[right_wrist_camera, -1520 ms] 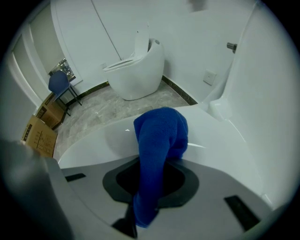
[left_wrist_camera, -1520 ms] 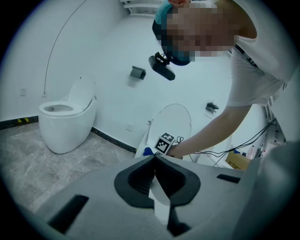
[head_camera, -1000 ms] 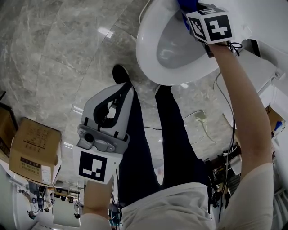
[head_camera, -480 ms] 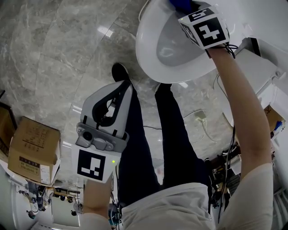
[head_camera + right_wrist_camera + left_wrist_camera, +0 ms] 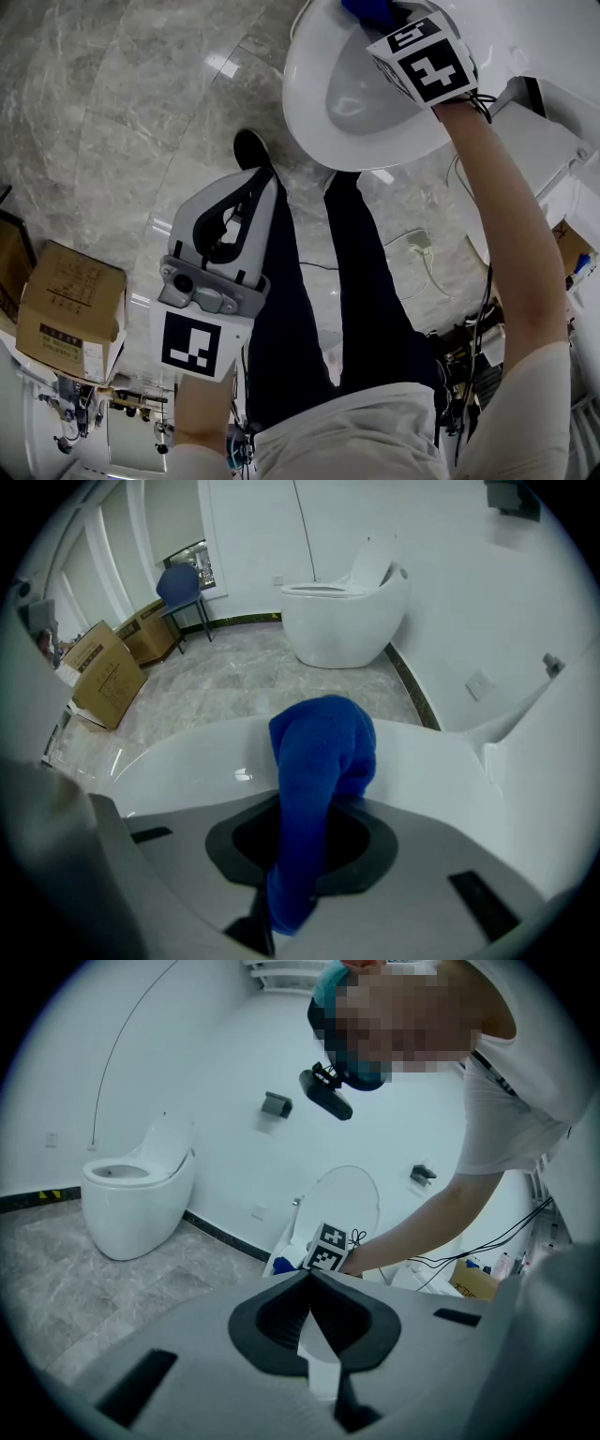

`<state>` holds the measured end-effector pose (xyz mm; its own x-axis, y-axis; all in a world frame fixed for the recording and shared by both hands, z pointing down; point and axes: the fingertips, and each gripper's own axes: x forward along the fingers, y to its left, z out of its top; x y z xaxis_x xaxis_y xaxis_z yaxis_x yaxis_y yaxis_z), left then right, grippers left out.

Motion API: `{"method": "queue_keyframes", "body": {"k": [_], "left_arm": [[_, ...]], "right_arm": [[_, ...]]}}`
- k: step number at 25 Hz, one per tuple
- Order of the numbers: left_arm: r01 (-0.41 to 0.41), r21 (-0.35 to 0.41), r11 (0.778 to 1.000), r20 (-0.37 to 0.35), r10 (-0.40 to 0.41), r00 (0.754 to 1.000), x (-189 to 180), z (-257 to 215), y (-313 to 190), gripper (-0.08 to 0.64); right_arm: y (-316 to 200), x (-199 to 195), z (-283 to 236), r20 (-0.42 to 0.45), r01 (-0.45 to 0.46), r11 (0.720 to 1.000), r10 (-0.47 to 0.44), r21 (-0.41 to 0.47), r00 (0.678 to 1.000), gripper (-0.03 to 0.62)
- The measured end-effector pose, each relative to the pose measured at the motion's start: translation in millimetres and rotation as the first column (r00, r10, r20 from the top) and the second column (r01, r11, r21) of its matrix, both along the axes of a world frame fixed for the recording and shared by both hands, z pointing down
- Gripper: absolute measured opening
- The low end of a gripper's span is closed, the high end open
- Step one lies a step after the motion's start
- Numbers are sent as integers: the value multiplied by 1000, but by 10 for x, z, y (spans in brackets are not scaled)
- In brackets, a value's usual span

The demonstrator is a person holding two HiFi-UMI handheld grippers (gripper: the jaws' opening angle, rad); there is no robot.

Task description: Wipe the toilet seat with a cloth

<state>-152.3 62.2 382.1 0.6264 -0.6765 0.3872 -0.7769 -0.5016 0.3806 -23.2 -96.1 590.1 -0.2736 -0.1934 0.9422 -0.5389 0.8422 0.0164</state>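
Right tongs are clamped on the blue cloth. The cloth runs up between the jaws and bunches past the tips, so we read it as padding that lets cloth, not metal, meet the porcelain. The bunched end sits on the white toilet seat, at the far part of the ring in the head view, where the cloth only just shows at the top edge. The arm is stretched out far and right to reach it. We judge a wipe is under way along the rim.

Left tongs have their tips touching and hold nothing. They hang low and near, over the grey floor left of the person's leg. That is probably just to stay out of the way, since one cloth needs one tool. A second toilet stands far off by the wall, not involved.
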Motion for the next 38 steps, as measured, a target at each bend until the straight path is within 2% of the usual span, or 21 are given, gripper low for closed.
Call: {"method": "queue_keyframes", "body": {"k": [16,26,38], "left_arm": [[50,-23,998,3,-50,999,-72,150,191,5],[49,-11,999,4,-49,999,-83,113,176,5],[57,-22,998,0,-57,998,-106,159,251,5]], "right_arm": [[172,-139,-22,-19,119,992,-119,29,993,57],[480,-270,-41,-14,204,979,-203,15,979,57],[700,-348,-50,-7,246,969,-246,0,969,57]]}}
